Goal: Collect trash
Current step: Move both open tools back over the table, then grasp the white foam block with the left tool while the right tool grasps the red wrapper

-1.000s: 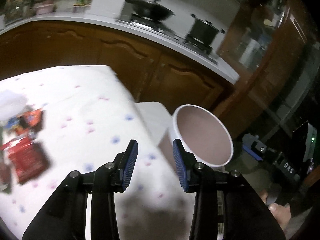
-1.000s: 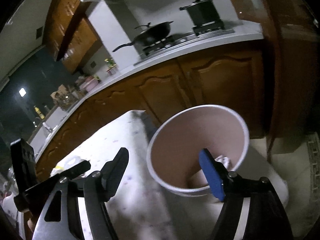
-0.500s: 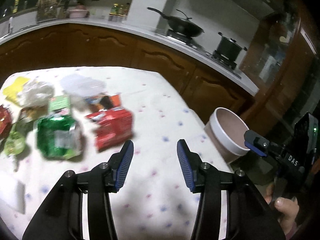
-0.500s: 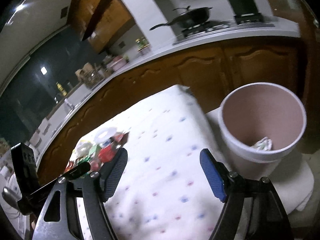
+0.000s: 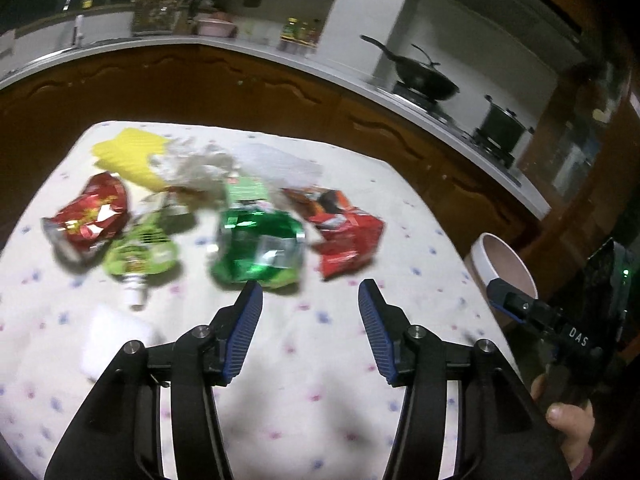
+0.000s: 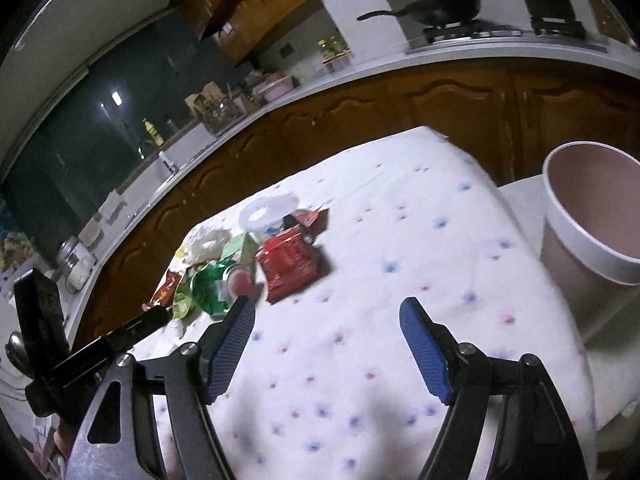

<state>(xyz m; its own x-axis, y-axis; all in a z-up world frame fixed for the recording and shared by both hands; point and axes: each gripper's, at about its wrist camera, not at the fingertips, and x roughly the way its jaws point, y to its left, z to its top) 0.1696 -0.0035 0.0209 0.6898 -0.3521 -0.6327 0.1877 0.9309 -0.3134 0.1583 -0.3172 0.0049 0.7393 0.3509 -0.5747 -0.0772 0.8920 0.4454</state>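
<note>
Crumpled wrappers lie in a heap on the dotted white tablecloth point(image 5: 320, 380): a green foil bag point(image 5: 260, 252), a red bag point(image 5: 348, 236), another red bag point(image 5: 90, 216), a lime pouch point(image 5: 138, 252) and a yellow piece point(image 5: 128, 154). My left gripper point(image 5: 310, 300) hovers just in front of the green bag, its jaws opening with nothing between them. My right gripper point(image 6: 326, 316) stands open and empty over the cloth, with the red bag point(image 6: 290, 264) ahead on its left. The white bin point(image 6: 588, 224) stands off the table's right edge.
A folded white tissue point(image 5: 112, 340) lies at the front left of the table. A clear plastic lid point(image 6: 268, 212) rests behind the heap. Wooden cabinets and a counter with a wok point(image 5: 424, 76) and pot point(image 5: 502, 124) run behind. A hand point(image 5: 568, 432) holds the right gripper's handle.
Both grippers have swung left, away from the bin and over the table, so the wrapper heap has come into view. The left jaws have spread wider.
</note>
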